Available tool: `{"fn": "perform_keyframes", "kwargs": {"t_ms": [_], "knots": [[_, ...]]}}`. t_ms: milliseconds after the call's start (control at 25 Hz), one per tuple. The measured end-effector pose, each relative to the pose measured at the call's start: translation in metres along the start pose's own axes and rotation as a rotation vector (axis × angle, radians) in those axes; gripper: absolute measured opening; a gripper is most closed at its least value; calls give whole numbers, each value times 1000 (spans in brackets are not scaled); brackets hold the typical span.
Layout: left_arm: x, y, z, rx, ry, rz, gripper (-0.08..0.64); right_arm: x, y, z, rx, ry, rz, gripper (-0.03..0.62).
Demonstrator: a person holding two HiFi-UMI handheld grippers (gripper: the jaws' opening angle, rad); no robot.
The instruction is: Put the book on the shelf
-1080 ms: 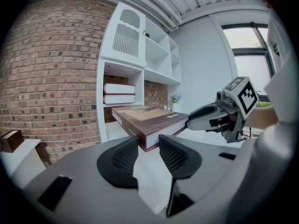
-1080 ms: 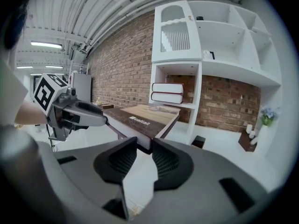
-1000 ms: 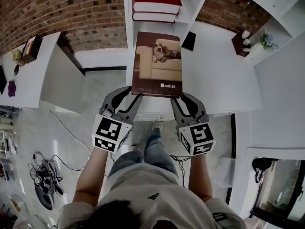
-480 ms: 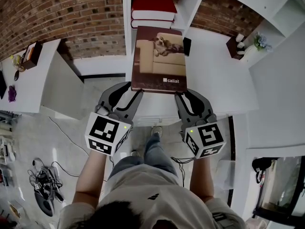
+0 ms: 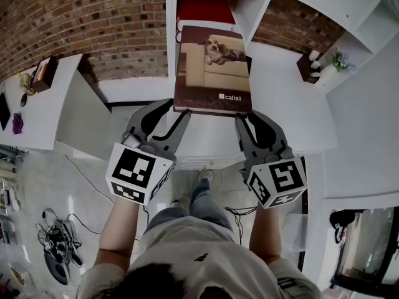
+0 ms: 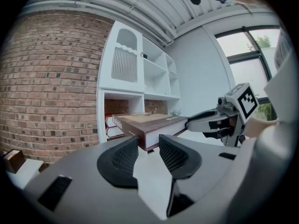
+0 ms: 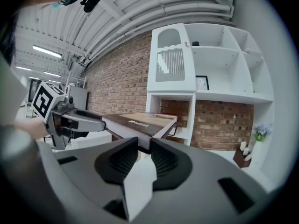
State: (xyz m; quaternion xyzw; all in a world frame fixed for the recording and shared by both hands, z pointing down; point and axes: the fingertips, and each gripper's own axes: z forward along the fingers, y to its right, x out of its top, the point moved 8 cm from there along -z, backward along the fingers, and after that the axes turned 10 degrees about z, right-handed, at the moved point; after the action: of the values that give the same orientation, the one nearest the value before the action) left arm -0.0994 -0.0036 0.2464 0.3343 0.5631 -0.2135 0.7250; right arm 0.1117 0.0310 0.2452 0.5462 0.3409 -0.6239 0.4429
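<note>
The brown book (image 5: 212,67) with a dog on a sofa on its cover is carried flat, its far end reaching over the red books (image 5: 204,10) stacked in the white shelf unit's (image 5: 169,17) lowest compartment. My left gripper (image 5: 175,108) has the book's near left corner wedged between widely spread fingers. The right gripper (image 5: 251,116) has the near right corner, its jaws closing on it. In the left gripper view, the book (image 6: 154,122) fills the gap of the left gripper (image 6: 148,141). In the right gripper view, the book (image 7: 140,120) sits in the narrow gap of the right gripper (image 7: 144,143).
A white counter (image 5: 280,86) runs under the shelf unit. A dark box with small white figures (image 5: 310,64) and a flower pot (image 5: 340,60) stand at its right. A white desk (image 5: 43,104) is at the left. Cables (image 5: 59,242) lie on the floor.
Both grippers and the book have moved forward toward the shelf. The book's far end now covers most of the red books. The right jaws have narrowed.
</note>
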Motion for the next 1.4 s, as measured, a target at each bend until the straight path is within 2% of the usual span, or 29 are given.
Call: {"fn": "perform_keyframes", "kwargs": {"t_ms": [520, 1400], "knots": [[35, -28, 14, 27, 81, 49, 147, 44, 7, 18, -8, 88, -36, 89], [35, -74, 76, 59, 43, 17, 147, 63, 49, 90, 20, 72, -26, 87]]}}
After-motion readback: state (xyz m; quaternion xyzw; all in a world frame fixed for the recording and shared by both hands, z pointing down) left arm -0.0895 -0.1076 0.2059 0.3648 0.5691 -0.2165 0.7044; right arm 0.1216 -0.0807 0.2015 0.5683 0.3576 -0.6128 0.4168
